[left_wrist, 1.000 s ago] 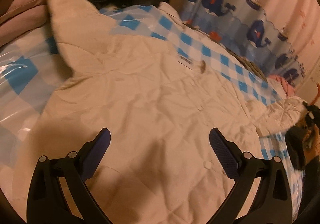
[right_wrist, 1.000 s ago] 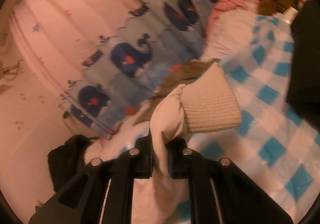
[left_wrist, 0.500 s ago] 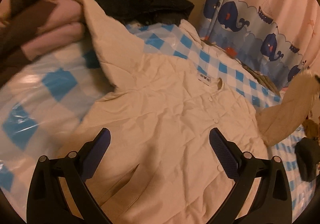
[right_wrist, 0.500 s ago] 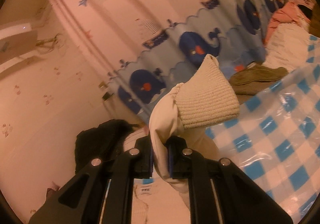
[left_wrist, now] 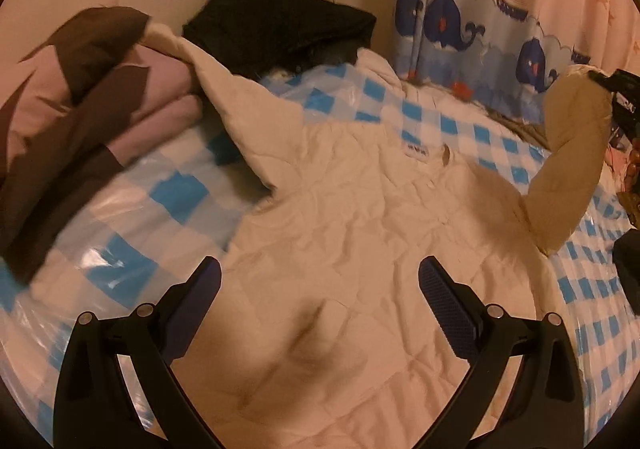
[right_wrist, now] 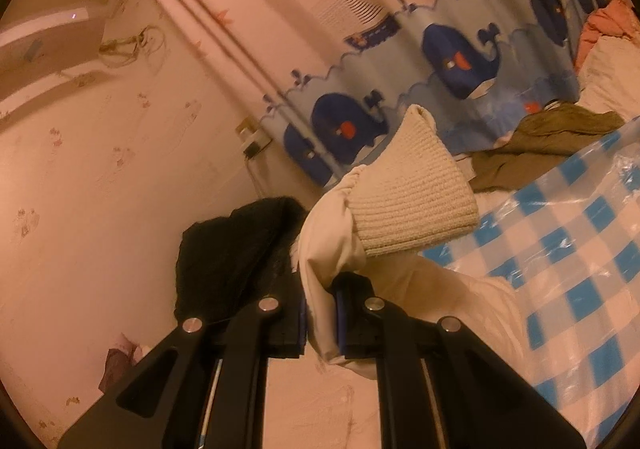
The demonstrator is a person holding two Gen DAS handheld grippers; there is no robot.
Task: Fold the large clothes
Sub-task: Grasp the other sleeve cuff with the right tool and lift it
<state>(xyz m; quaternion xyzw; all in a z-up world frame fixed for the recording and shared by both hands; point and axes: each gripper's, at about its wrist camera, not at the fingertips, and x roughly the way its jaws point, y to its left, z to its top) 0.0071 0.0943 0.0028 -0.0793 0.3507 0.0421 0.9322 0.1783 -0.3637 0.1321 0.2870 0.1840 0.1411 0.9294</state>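
Note:
A cream quilted jacket (left_wrist: 360,217) lies spread front-up on a blue-and-white checked sheet (left_wrist: 160,193). My left gripper (left_wrist: 320,285) is open and empty, hovering over the jacket's lower body. My right gripper (right_wrist: 322,309) is shut on the jacket's right sleeve (right_wrist: 332,245) just behind its ribbed knit cuff (right_wrist: 412,201) and holds it up off the bed. In the left wrist view that raised sleeve (left_wrist: 572,153) arches up at the right, with the right gripper at the far right edge. The other sleeve (left_wrist: 240,109) lies out toward the upper left.
A black garment (left_wrist: 280,25) is piled at the head of the bed, also in the right wrist view (right_wrist: 236,253). Folded pink and brown clothes (left_wrist: 80,105) lie at the left. A whale-print curtain (right_wrist: 440,61) hangs behind. An olive garment (right_wrist: 540,141) lies by the curtain.
My right gripper has lifted the sleeve higher off the bed and swung it toward the jacket's body. My left gripper has pulled back, staying open, so more of the jacket shows.

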